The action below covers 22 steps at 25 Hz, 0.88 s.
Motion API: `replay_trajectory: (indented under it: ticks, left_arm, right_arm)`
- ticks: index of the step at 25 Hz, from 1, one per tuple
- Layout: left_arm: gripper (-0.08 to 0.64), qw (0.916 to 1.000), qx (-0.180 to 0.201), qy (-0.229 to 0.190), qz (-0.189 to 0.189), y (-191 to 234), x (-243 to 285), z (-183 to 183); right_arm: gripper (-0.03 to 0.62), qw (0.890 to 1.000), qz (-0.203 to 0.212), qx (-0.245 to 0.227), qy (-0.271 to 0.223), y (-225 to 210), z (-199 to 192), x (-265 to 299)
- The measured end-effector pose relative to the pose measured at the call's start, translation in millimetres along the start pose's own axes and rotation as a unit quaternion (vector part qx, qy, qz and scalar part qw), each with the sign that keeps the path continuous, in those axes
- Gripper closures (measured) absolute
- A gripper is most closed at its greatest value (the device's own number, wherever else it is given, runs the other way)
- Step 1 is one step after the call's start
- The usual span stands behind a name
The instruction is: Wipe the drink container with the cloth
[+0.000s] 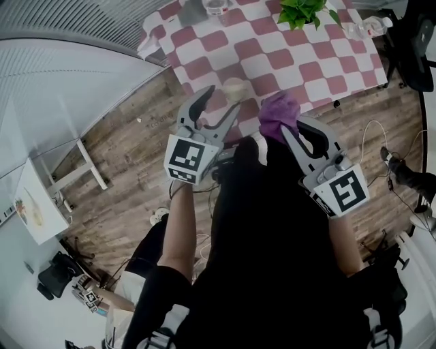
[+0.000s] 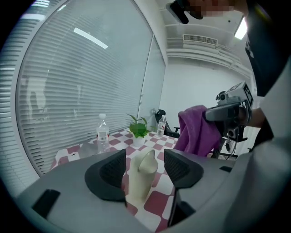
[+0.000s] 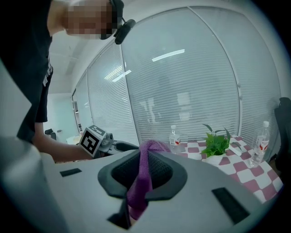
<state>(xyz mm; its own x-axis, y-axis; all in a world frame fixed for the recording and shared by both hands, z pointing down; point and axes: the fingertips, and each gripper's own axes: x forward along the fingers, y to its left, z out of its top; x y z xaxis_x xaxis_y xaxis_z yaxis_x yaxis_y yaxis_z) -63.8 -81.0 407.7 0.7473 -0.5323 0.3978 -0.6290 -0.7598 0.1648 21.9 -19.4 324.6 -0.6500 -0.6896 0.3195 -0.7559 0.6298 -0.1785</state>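
The cream drink container [image 2: 140,178] stood upright on the table [image 1: 300,63], near the edge closest to me. It was tall and thin, and its top was cut at a slant. My left gripper [image 1: 219,102] pointed at it. In the left gripper view its two jaws were wide apart and the drink container showed right in the gap between them. There was clear space on the right side of it. On the left side it sat very close to the dark pad, and I could not tell if they touched. Nothing was squeezed there. My right gripper [image 3: 142,169] was just beside the left one, on my right. Its jaws were closed tight on the purple cloth [image 1: 278,114]. A fold of the cloth stuck up over the jaws and the rest hung down under them. The cloth was not touching the drink container. Each gripper had a cube with black and white squares on it. The table had a cover of red and white squares. Farther back on it stood a little green plant [image 1: 303,12] in a white pot. A clear water bottle [image 2: 102,134] stood near the far left edge, and another bottle [image 1: 364,28] lay near the right corner. Under the table was a brown wooden floor [image 1: 129,170]. Behind the table were big windows with white blinds [image 2: 68,91].
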Motion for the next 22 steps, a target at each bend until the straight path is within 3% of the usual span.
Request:
replay_trajectory:
  ticks: [4, 9, 22]
  left_arm:
    - [0.282, 0.9998, 0.011, 0.015, -0.004, 3.6, 13.3, -14.1]
    - [0.272, 0.9949, 0.082, 0.06, -0.004, -2.4, 30.0, -31.7]
    - [0.268, 0.9947, 0.08, 0.064, -0.006, 0.7, 45.3, -38.2]
  right_arm:
    - [0.538, 1.0, -0.004, 0.003, 0.001, -4.4, -1.2, 5.6]
    - [0.538, 1.0, -0.004, 0.001, 0.015, -8.8, -7.3, 8.6]
    - [0.537, 1.0, 0.002, 0.0, 0.021, -9.2, -6.7, 9.6]
